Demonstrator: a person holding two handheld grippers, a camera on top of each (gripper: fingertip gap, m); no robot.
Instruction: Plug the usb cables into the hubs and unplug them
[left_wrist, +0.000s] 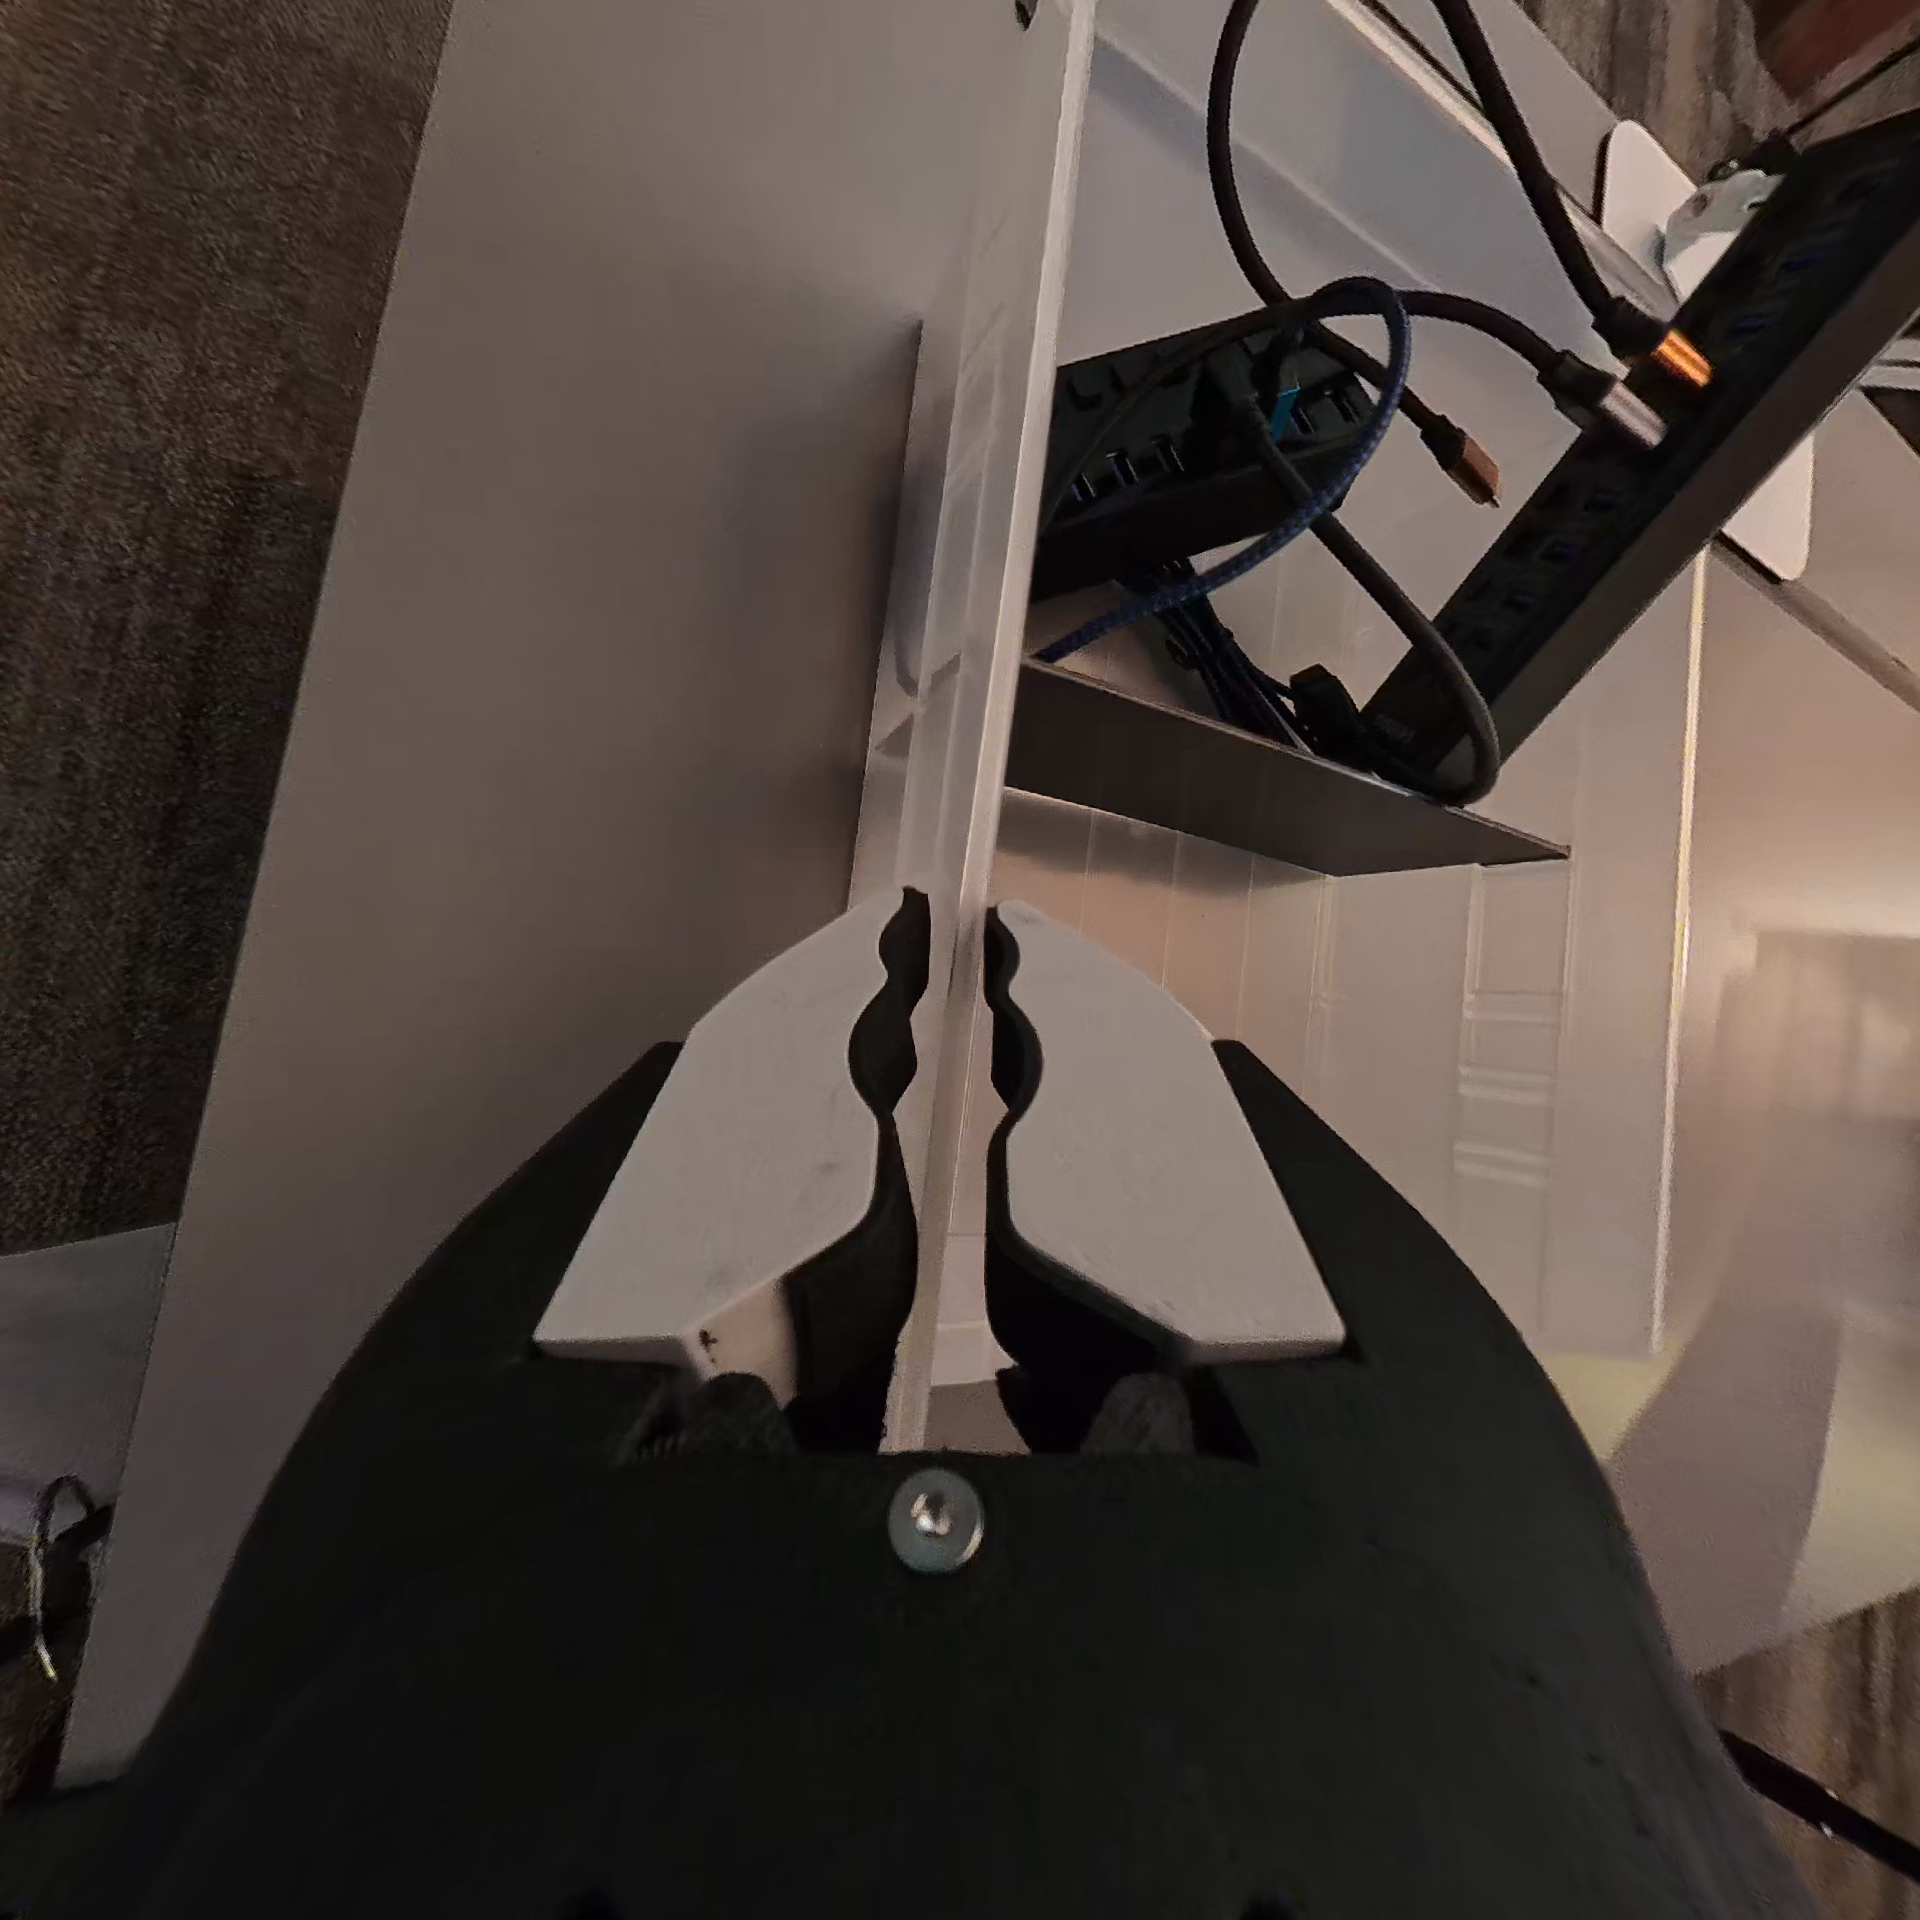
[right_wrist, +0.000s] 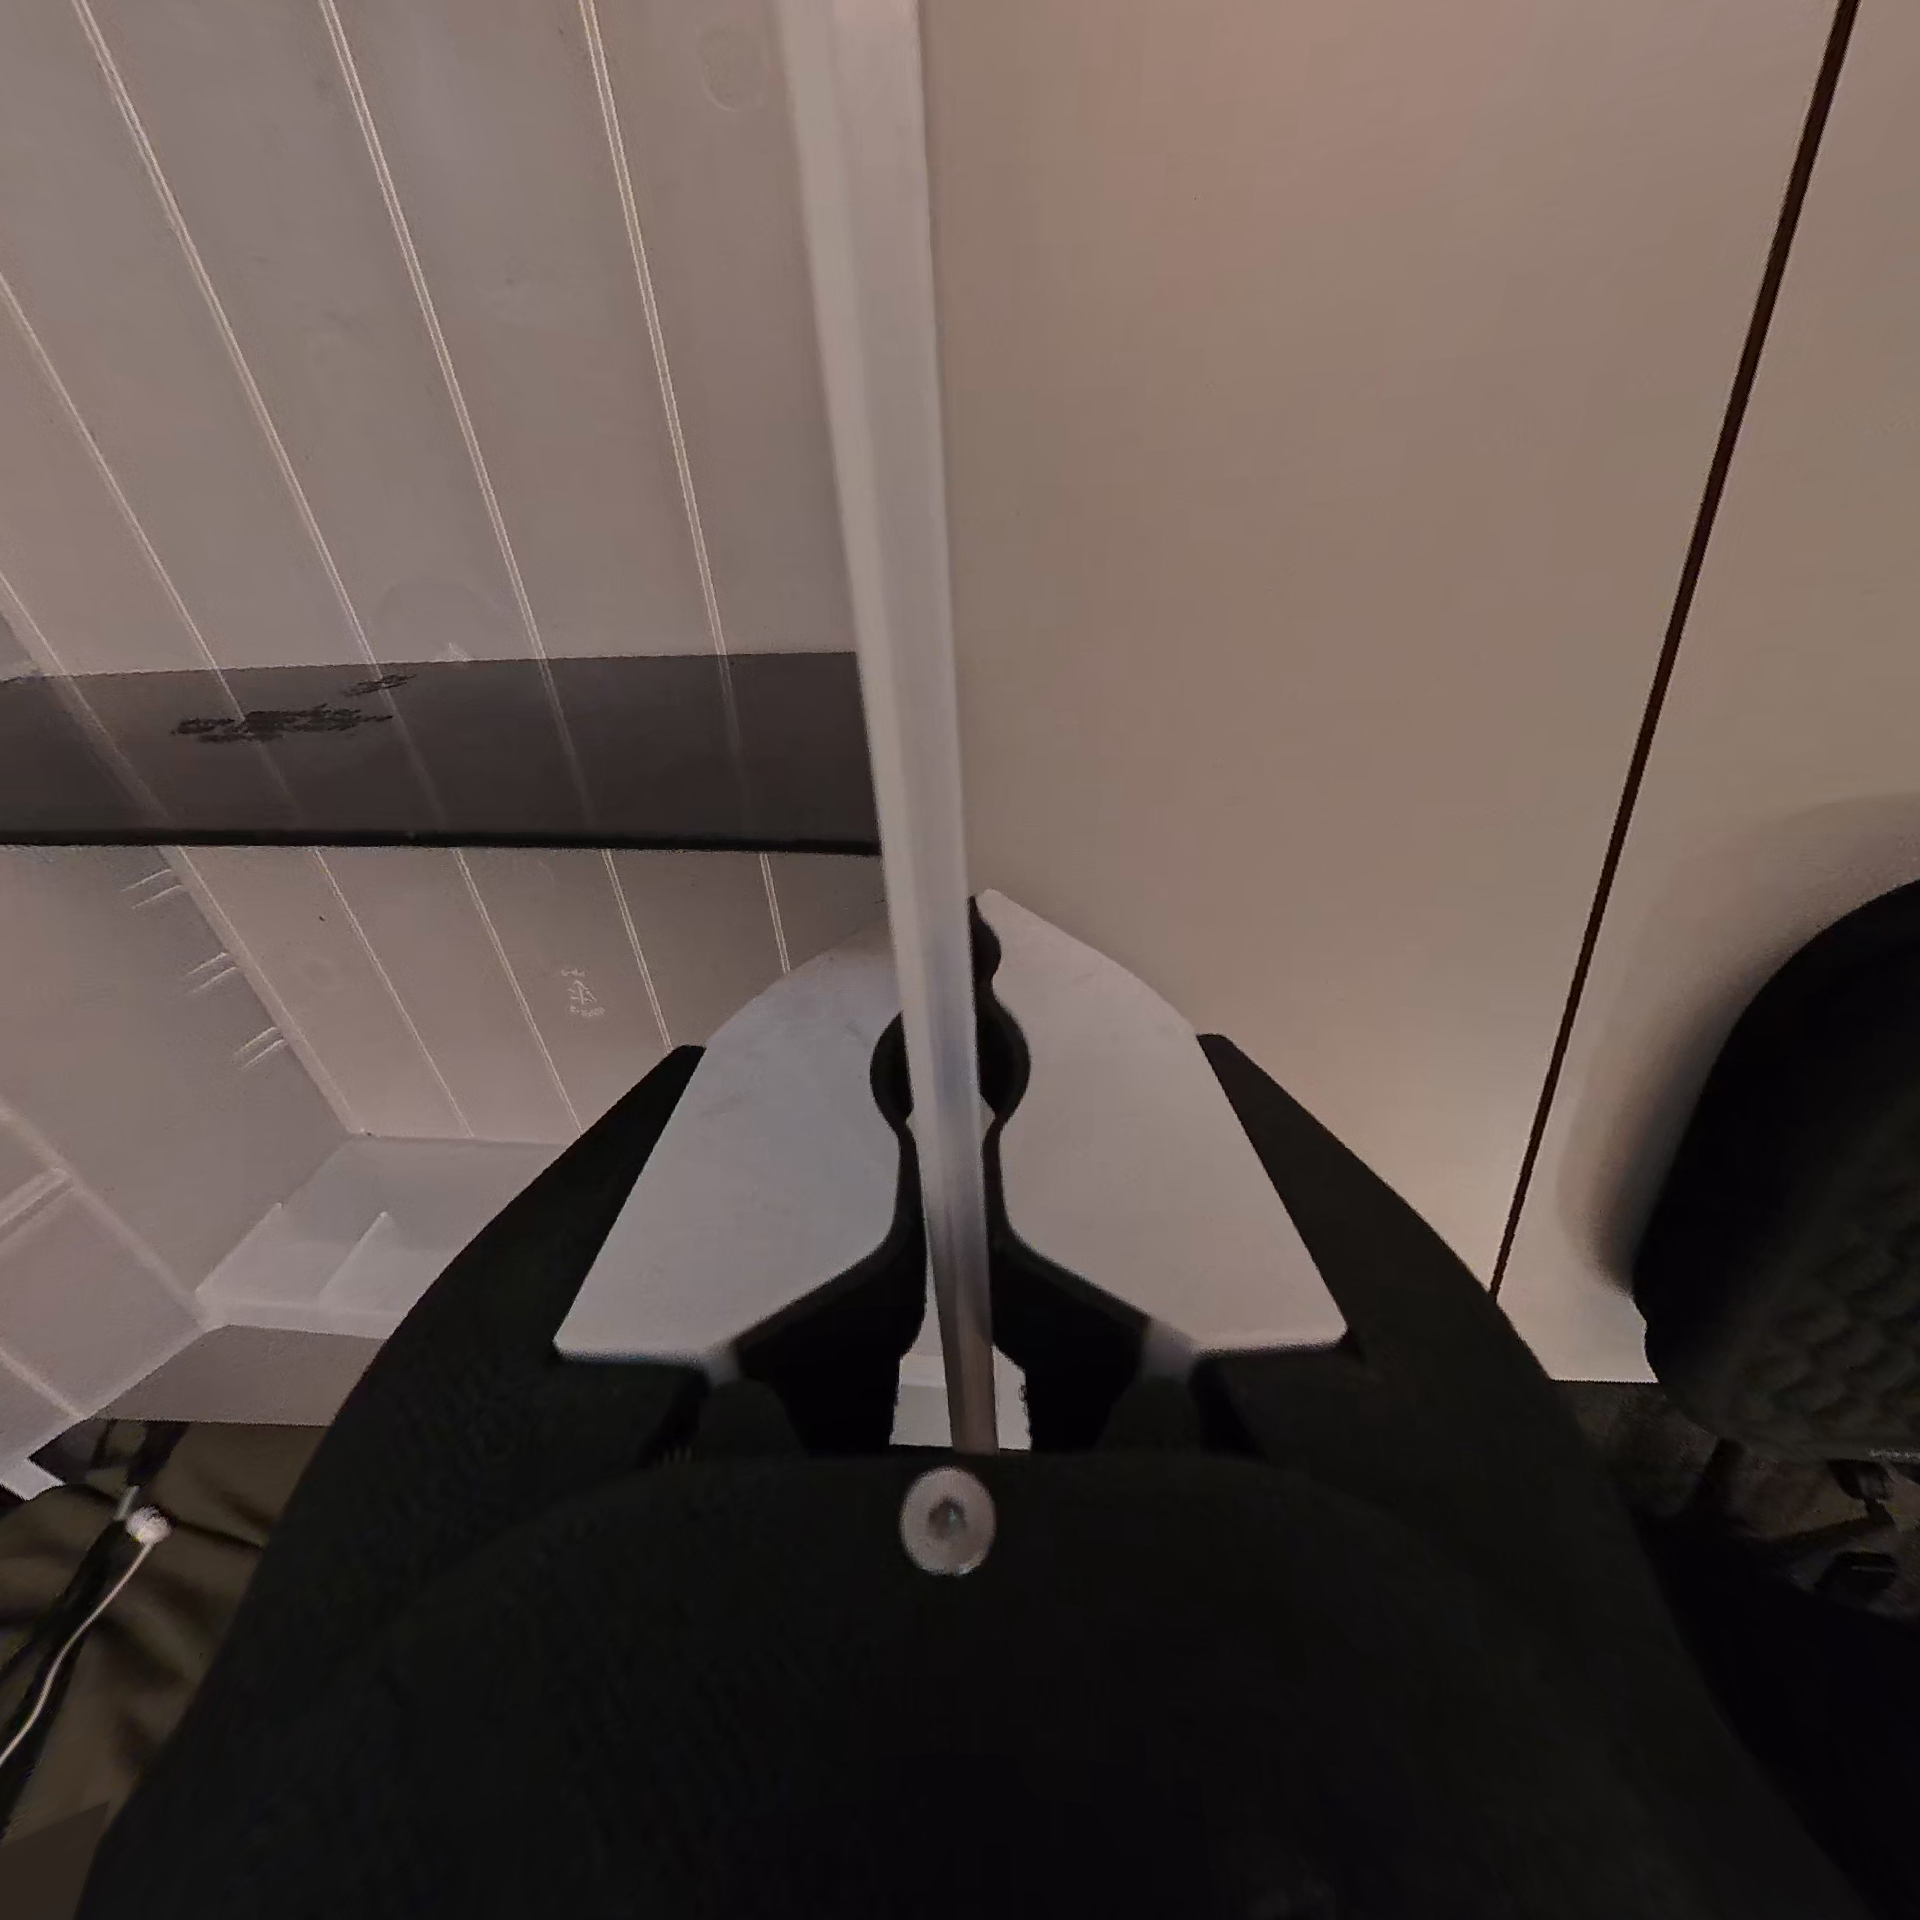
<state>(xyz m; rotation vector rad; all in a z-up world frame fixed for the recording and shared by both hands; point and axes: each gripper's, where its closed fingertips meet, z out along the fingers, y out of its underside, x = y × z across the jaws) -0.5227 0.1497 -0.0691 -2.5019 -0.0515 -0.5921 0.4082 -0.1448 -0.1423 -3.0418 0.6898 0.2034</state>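
Observation:
A clear plastic bin holds the USB gear. My left gripper (left_wrist: 951, 914) is shut on the bin's translucent wall edge (left_wrist: 997, 520). Beyond it, inside the bin, lie a black USB hub (left_wrist: 1174, 488), a long dark hub (left_wrist: 1621, 520), a blue braided cable (left_wrist: 1397, 353) and dark cables with copper-coloured plugs (left_wrist: 1782, 473). My right gripper (right_wrist: 951, 914) is shut on another stretch of the bin's clear rim (right_wrist: 883, 520). A dark hub (right_wrist: 416, 748) shows through the ribbed clear wall to its left.
A white surface (left_wrist: 623, 623) lies under the bin, with dark carpet (left_wrist: 156, 520) to its left. In the right wrist view a thin dark line (right_wrist: 1714, 520) crosses the white surface (right_wrist: 1299, 520), and a black textured round object (right_wrist: 1787, 1195) sits at the right edge. The left gripper's tips are roughly 100 cm from the right gripper's. My left tips are roughly 20 cm from the long dark hub (left_wrist: 1621, 520).

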